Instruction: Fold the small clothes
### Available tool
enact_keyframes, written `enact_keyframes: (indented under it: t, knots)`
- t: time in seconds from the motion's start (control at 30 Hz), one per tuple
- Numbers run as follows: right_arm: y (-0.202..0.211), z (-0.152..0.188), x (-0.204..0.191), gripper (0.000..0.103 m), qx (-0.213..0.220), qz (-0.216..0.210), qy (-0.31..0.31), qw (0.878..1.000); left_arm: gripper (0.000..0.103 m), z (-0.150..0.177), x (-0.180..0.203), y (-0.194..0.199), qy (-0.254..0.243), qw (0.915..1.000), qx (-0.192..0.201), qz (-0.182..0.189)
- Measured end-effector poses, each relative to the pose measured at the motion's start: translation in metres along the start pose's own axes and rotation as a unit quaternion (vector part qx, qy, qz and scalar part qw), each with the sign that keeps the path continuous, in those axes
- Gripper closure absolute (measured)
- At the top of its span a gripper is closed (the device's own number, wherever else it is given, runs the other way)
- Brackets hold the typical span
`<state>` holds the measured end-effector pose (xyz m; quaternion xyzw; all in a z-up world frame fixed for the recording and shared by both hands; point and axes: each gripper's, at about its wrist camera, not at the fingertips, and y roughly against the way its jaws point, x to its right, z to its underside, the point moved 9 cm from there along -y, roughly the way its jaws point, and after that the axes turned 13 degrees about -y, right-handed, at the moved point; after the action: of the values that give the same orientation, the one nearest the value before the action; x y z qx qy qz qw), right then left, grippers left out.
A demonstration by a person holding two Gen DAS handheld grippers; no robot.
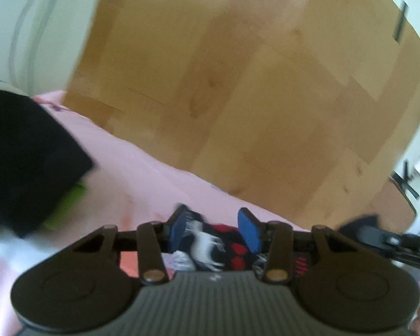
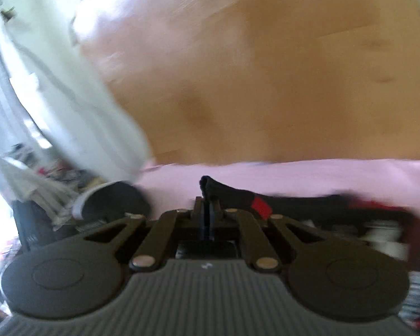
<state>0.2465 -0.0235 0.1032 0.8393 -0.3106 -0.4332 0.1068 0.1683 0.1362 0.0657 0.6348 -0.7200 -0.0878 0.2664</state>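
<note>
A small black garment with red and white patterns lies on a pink cloth. My left gripper is open, its blue pads on either side of the garment, just above it. In the right wrist view my right gripper is shut on the black edge of the same garment, which trails off to the right with a red patch. Both views are blurred.
A wooden floor lies beyond the pink cloth. A black folded item with something green under it sits at the left. A dark shoe and white fabric are at the left in the right wrist view.
</note>
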Motion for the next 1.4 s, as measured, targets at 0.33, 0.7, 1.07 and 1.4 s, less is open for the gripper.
enact_keyframes:
  t: [0.33,0.7,1.07,1.4]
  knots:
    - [-0.027,0.016,0.031,0.074,-0.020,0.056,0.027,0.998,0.060,-0.007,-0.010,0.002,-0.042,0.9989,-0.014,0.017]
    - [0.018,0.081,0.128,0.099,-0.032,0.037,-0.153,0.987,0.061,0.061,0.055,-0.101,-0.238,0.9663,-0.096,-0.025]
    - [0.281,0.150,0.183,0.069,0.159,0.207,-0.079,0.962,0.052,0.057,0.117,-0.043,-0.221,0.9718,-0.077,0.030]
    - [0.312,0.201,0.214,0.048,0.158,0.296,-0.044,0.941,0.047,0.130,0.206,-0.054,-0.288,0.9474,-0.106,0.091]
